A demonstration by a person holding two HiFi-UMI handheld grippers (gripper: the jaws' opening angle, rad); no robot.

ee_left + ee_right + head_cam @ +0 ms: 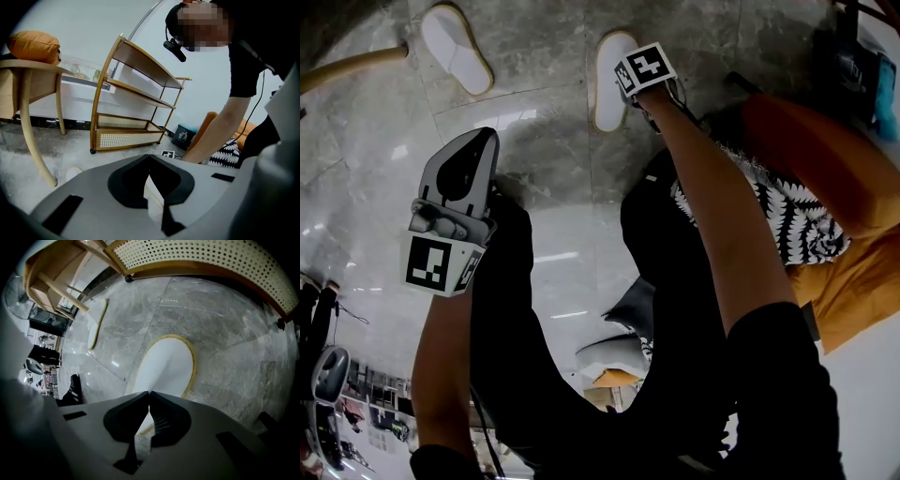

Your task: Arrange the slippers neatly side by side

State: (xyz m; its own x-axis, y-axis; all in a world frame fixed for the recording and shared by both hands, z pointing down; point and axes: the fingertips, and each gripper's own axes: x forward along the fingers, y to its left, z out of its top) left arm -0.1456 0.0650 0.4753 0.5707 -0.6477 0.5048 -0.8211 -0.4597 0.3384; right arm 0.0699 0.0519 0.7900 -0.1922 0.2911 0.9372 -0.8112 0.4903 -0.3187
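- Grey marble floor [553, 187] fills the scene, with a wooden shelf rack [136, 108] with rattan panels standing on it against a pale wall.
- One white slipper [171, 362] with a yellowish rim lies flat on the floor, just out from the rack's low rattan side.
- The second slipper [455, 47], also white, lies flat off the rack's corner, towards the legs of a wooden chair [28, 89]. It is well apart from the first slipper and angled differently, so the two are not side by side.
- The right hand-held gripper [150, 393] points steeply down in front of the rack, right over the near end of the first slipper. Its jaws are pressed together, tip to tip, and nothing shows between the tips. Whether they touch the slipper cannot be told.
- The left hand-held gripper [149, 156] is held up off the floor, further back from the rack than the right one, and it faces the rack. Its jaws are also pressed together and hold nothing.
- An orange cushion [33, 47] sits on the chair, to the left of the rack in the left gripper view.
- A small black bin [183, 137] stands on the floor at the rack's other end.
- Black-and-white patterned fabric [797, 220] lies against something orange beyond that end.
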